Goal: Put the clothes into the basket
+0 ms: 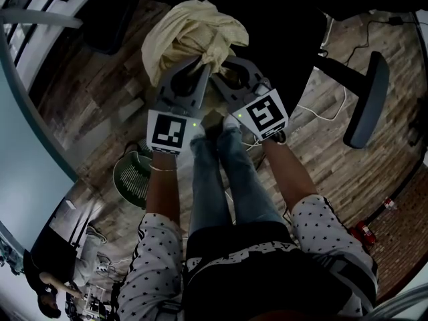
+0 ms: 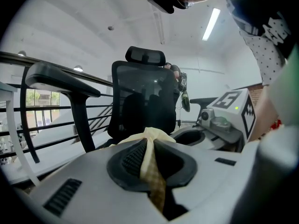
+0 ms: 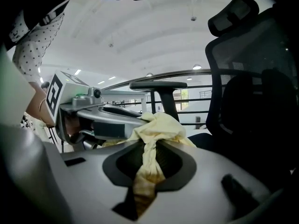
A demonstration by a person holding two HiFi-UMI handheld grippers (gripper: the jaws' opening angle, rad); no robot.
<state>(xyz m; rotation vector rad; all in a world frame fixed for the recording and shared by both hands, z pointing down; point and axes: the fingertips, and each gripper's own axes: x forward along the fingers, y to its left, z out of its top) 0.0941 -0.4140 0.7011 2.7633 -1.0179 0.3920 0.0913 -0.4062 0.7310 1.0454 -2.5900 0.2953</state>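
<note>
Pale yellow crumpled cloth garment bunches ahead of left gripper and right gripper, each clamped on a fold, probably sharing its bulk; green mesh basket sits below them.

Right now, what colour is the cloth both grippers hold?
Pale yellow; the cloth shows best in the head view.

1. I see a black mesh-backed office chair with a headrest straight ahead in the left gripper view.
2. Left of the chair, black metal railing bars run level, one above another.
3. Above the chair and to its right, a long white ceiling strip light glows.
4. Below the chair, I make out a brown wood-plank floor.
5. A thin white cable trails across that floor, right of the chair.
</note>
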